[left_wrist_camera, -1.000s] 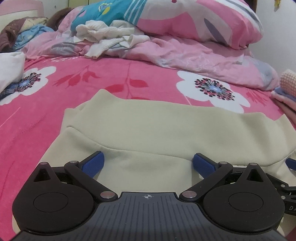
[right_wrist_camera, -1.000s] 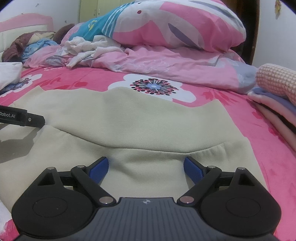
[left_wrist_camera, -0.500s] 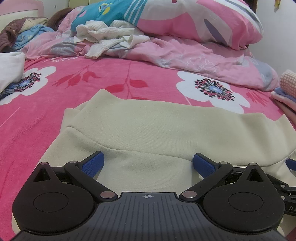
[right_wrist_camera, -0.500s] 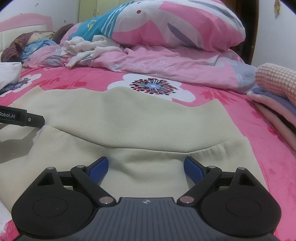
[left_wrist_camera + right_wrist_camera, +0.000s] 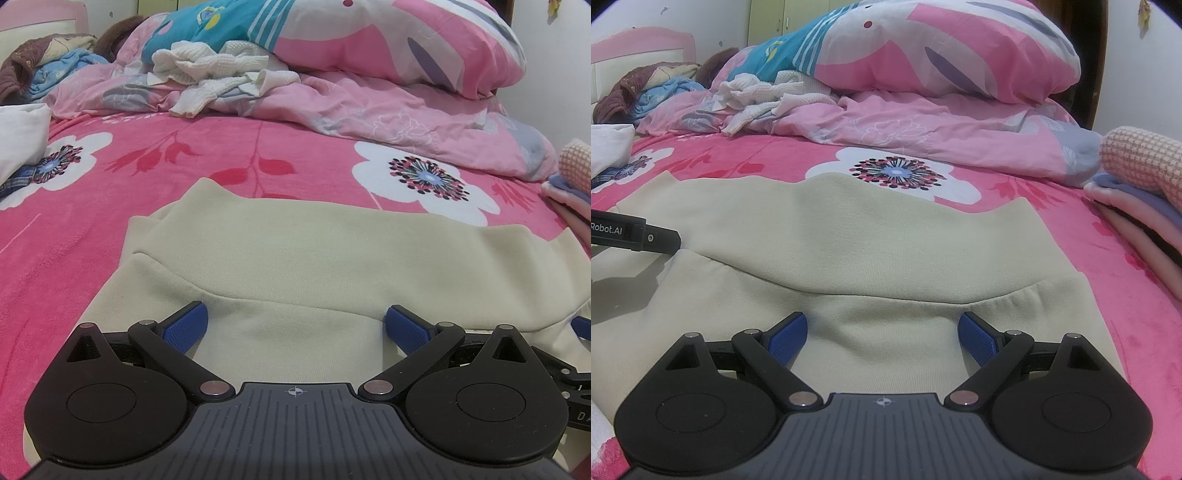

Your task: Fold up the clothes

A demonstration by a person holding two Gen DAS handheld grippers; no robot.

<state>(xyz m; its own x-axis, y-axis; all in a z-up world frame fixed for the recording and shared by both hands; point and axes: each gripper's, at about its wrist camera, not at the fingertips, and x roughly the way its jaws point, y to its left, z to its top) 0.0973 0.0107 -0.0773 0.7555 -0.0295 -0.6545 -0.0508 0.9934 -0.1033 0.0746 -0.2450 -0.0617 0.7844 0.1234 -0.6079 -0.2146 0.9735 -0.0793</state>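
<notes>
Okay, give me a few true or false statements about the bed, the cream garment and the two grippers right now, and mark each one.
1. The cream garment lies spread on the pink floral bedspread. True.
2. The right gripper is clamped shut on a sock. False: its jaws stand wide open over the cream garment.
3. The left gripper is open. True.
4. A stack of folded clothes sits at the right edge of the bed. True.
5. The crumpled white knit lies on top of the cream garment. False: it lies far back on the pink duvet.

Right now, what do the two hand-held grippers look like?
Both look alike: the left hand-held gripper and right hand-held gripper have textured blue pads on black linkage arms, round black housings, silver pivot pins and a ribbed grey body with a crosshair mark.
</notes>
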